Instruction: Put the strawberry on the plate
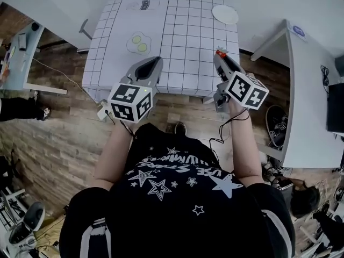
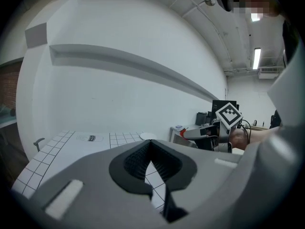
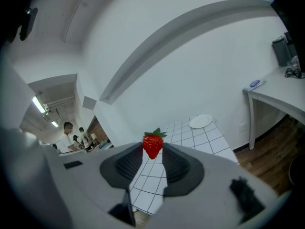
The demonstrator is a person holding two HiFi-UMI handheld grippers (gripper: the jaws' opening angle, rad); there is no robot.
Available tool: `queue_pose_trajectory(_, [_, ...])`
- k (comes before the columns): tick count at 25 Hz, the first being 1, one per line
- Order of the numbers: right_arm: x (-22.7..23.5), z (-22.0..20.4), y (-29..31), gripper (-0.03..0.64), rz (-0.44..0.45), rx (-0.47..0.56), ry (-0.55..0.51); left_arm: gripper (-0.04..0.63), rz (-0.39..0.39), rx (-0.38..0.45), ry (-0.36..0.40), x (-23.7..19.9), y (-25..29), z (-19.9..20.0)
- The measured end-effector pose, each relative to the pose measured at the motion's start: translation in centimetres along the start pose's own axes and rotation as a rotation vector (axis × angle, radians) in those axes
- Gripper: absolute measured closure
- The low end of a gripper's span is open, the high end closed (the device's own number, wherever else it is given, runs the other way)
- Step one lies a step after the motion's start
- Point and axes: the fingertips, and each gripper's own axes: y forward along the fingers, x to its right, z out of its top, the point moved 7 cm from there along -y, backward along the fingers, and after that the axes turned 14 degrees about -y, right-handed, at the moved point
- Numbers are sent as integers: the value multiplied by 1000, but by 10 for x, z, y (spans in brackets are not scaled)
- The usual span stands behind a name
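A red strawberry [image 3: 153,145] with green leaves sits pinched between the tips of my right gripper [image 3: 153,150], which is shut on it. In the head view that gripper [image 1: 219,53] hovers over the right front part of the grid-patterned table [image 1: 183,47], the strawberry [image 1: 220,52] at its tip. The white plate [image 1: 224,14] lies empty at the table's far right corner, ahead of the right gripper; it also shows as the plate [image 3: 200,121]. My left gripper [image 1: 157,59] hangs over the front left of the table, its jaw tips together and holding nothing [image 2: 151,143].
A fried-egg toy [image 1: 138,43] lies on the table's left half, and a printed label [image 1: 142,5] marks the far edge. A white desk [image 1: 301,90] stands to the right and another desk [image 1: 19,52] to the left. People [image 3: 71,135] stand far off.
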Motion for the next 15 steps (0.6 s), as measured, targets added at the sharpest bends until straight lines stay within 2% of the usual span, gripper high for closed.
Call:
queue_pose_trajectory(7, [-1, -4, 13, 485, -20, -22, 14, 589, -1, 3, -20, -26, 11, 9])
queue_pose_trajectory(11, [1, 2, 19, 485, -76, -28, -3, 589, -48, -1, -26, -44, 31, 18])
queue_pose_trajectory(15, [2, 15, 33, 485, -137, -8, -4, 589, -112, -12, 1, -61, 52, 34])
